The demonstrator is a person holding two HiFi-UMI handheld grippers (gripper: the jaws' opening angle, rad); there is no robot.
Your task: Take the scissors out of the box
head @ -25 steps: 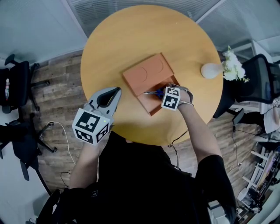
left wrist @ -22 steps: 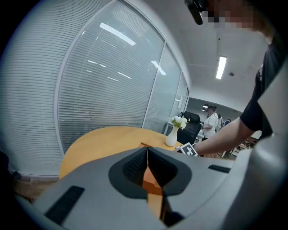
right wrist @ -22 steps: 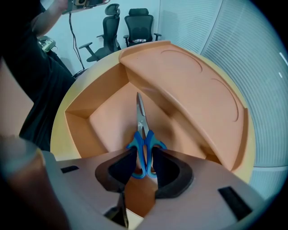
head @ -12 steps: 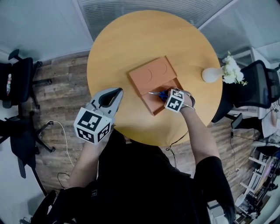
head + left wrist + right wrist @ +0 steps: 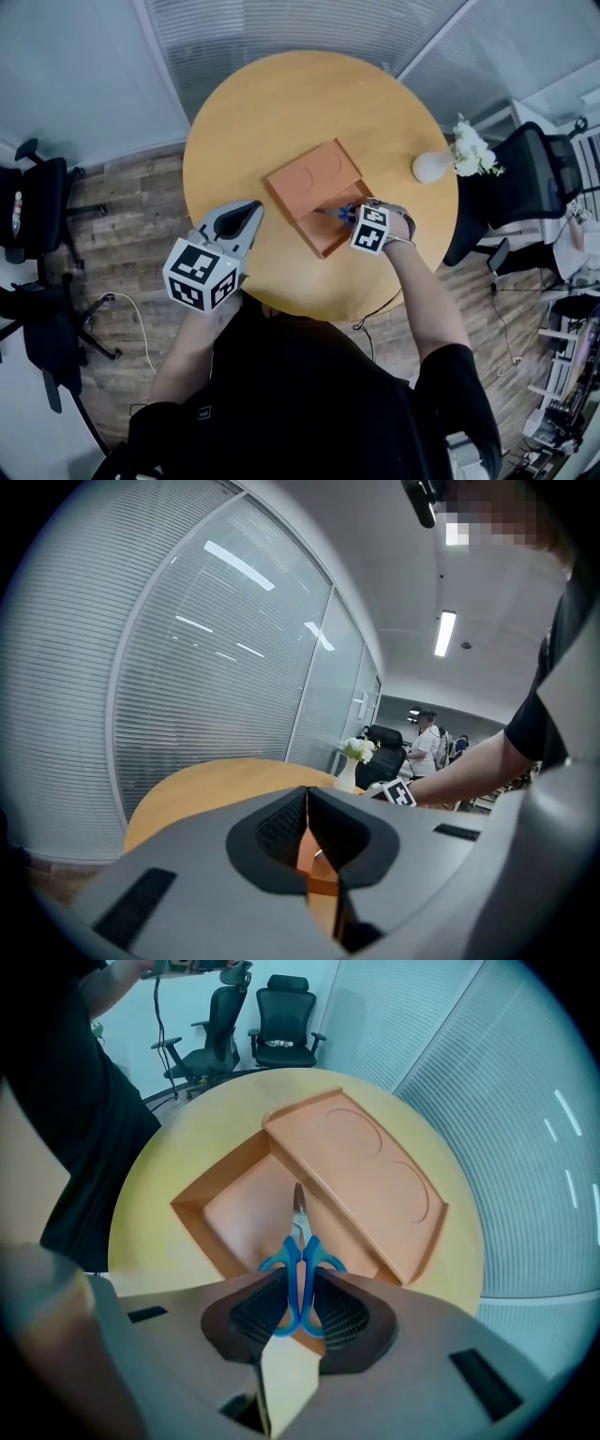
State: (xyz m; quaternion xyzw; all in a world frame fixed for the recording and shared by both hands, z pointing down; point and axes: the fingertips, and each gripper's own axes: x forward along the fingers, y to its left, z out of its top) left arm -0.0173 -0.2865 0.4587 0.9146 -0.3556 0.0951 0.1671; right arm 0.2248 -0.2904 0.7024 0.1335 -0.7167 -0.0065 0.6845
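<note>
round table; scissors clamped in right gripper over open box

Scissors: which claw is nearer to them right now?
Right. The right claw is shut on the scissors by their blue handles, above the open box. The left claw is well apart, shut and empty, by the table edge, left of the box.

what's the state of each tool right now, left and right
left tool: closed, holding nothing
right tool: closed on the handles of the blue scissors
</note>
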